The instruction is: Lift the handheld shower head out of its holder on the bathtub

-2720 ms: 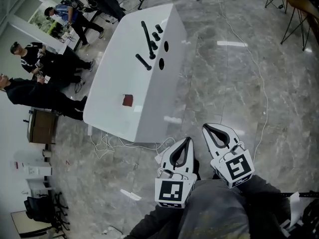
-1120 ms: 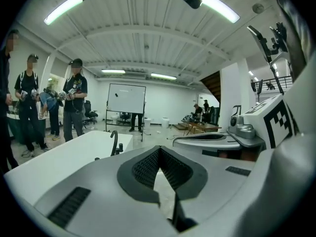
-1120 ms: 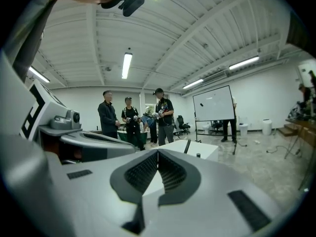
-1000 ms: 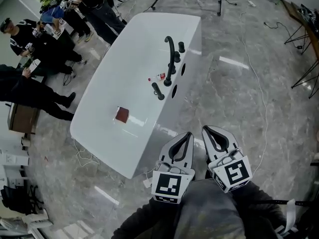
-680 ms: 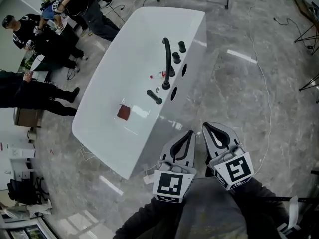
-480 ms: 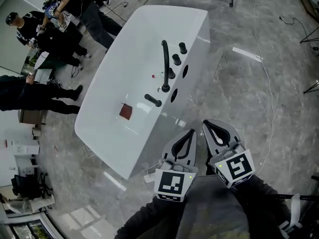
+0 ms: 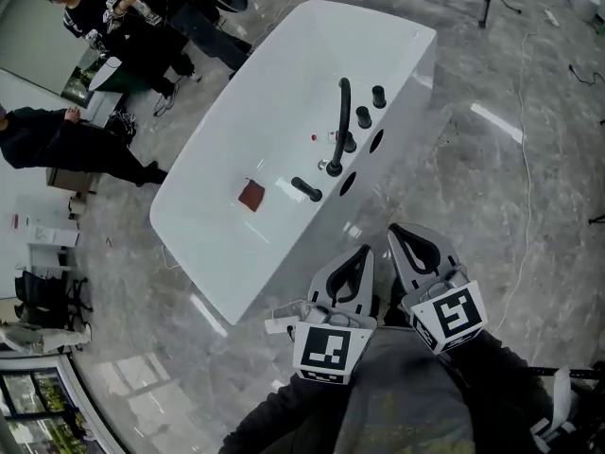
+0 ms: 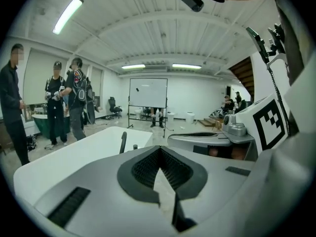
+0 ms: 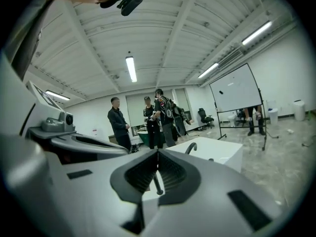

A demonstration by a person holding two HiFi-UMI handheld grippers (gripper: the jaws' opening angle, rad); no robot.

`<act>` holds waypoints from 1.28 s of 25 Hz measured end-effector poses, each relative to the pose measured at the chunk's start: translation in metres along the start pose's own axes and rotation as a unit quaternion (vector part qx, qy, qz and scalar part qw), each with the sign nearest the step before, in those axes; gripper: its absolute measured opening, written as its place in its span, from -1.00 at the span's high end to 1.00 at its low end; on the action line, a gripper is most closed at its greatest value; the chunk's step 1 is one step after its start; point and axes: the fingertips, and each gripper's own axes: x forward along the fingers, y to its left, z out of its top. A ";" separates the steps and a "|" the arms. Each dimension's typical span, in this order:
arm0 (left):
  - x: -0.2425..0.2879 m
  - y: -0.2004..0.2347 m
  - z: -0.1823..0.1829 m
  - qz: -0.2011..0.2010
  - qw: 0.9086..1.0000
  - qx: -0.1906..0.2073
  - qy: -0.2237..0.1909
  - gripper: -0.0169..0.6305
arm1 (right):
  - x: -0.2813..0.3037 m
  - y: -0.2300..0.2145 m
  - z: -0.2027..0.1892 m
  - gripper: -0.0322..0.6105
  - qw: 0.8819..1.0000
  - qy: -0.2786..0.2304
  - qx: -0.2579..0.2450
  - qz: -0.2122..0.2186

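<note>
Left gripper (image 7: 361, 253) and right gripper (image 7: 397, 233) are both closed, tips pressed together, with nothing in them. They hang close to the person's body, side by side, well away from the white bathtub (image 7: 236, 130).

The handheld shower head (image 7: 305, 189) is a short black stick. It sits in its holder on the near rim of the tub, just beside the tall curved spout (image 7: 340, 121). Two round black knobs (image 7: 364, 116) stand farther along the same rim.

What could go wrong? I think closed jaws will only poke the shower head, not grab it, so one gripper must open first. The spout is very close, so a gripper coming in crooked could bump it or grab it by mistake. The black stick looks smooth and may slip out of a weak pinch. Pulling it sideways and not up could jam it in the holder.
</note>
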 end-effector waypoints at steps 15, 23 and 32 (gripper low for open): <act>-0.019 0.107 -0.021 0.119 0.990 -0.068 -0.023 0.94 | 0.095 0.057 -0.012 0.89 0.992 0.039 -0.041 0.115; 0.001 0.159 -0.012 0.128 0.988 -0.083 -0.035 0.94 | 0.151 0.058 -0.006 0.89 0.989 0.046 -0.055 0.127; 0.018 0.238 -0.012 0.147 0.981 -0.119 -0.046 0.94 | 0.227 0.071 -0.005 0.89 0.983 0.082 -0.076 0.147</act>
